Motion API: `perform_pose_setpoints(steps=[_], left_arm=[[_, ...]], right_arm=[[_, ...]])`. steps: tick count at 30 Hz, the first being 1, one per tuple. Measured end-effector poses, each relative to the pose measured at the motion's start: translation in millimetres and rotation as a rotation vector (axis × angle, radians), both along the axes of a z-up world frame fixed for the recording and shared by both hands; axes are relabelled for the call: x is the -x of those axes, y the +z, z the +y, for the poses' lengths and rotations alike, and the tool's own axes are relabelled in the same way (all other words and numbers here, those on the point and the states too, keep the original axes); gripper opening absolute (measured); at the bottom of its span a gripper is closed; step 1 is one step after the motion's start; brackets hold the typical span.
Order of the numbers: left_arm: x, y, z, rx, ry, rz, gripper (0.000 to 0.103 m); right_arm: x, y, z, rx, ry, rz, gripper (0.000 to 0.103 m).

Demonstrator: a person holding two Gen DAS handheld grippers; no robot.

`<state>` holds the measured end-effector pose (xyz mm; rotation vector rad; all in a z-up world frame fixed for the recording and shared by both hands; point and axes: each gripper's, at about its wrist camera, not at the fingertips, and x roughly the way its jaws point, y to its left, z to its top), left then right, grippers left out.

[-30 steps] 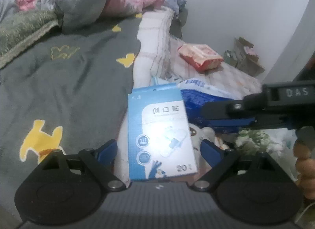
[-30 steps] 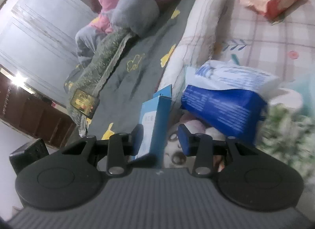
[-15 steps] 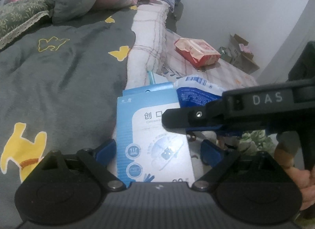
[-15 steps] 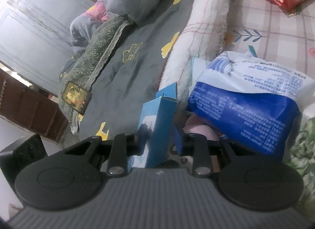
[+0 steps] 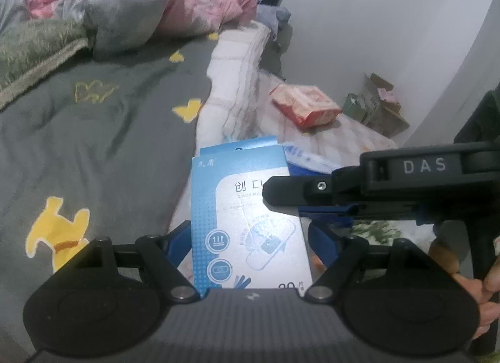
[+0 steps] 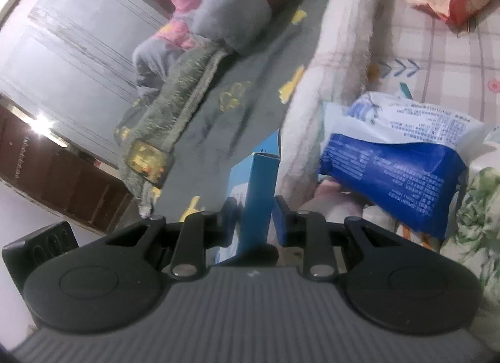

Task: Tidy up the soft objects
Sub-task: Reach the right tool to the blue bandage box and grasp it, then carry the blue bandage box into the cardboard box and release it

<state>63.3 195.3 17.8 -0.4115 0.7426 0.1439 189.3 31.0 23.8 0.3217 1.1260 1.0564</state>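
Standing upright between the two tools is a blue and white plaster box (image 5: 250,222), and both grippers crowd it. The left gripper (image 5: 250,235) has its blue fingers (image 5: 178,238) spread wide on either side of the box's broad face; its jaws have just been closing in, the left finger now at the box's edge, while a sliver of space shows by the right finger, so it frames the box rather than squeezing it. The right gripper (image 6: 254,216) reaches in from the side, its black body crossing the left wrist view; its jaws have just been closing and now stand narrow on the box's thin edge (image 6: 259,194), pads pressed to both faces. A person's hand (image 5: 478,281) wraps that tool's handle at the far right. Just behind the box lies a blue and white plastic packet (image 6: 397,163), resting on something pink and beside a green leafy fabric (image 6: 481,210). Beyond runs a rolled white checked blanket (image 5: 234,82), with a grey duvet (image 5: 93,131) printed with yellow shapes on its left and a red packet (image 5: 306,106) on the pale checked sheet (image 6: 443,53) to its right. Farthest off sit a heap of pink and grey bedding (image 5: 125,7) and cardboard boxes (image 5: 375,106) by the white wall.
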Motion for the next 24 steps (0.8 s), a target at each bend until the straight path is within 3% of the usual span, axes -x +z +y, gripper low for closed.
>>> perform_pose_setpoints(steps=[11, 17, 24], left_arm=[[-1.5, 57.5, -57.4, -0.1, -0.079, -0.091, 0.08], [-32.5, 78.6, -111.8, -0.131, -0.206, -0.115, 0.08], [-92.3, 87.8, -210.2, -0.168, -0.436, -0.109, 0.08]], right_arm=[[12.9, 49.8, -77.2, -0.129, -0.083, -0.079, 0.023], [7.1, 63.1, -154.8, -0.163, -0.213, -0.099, 0.023], [-14.4, 66.6, -273.5, -0.174, -0.41, -0.11, 0.023]])
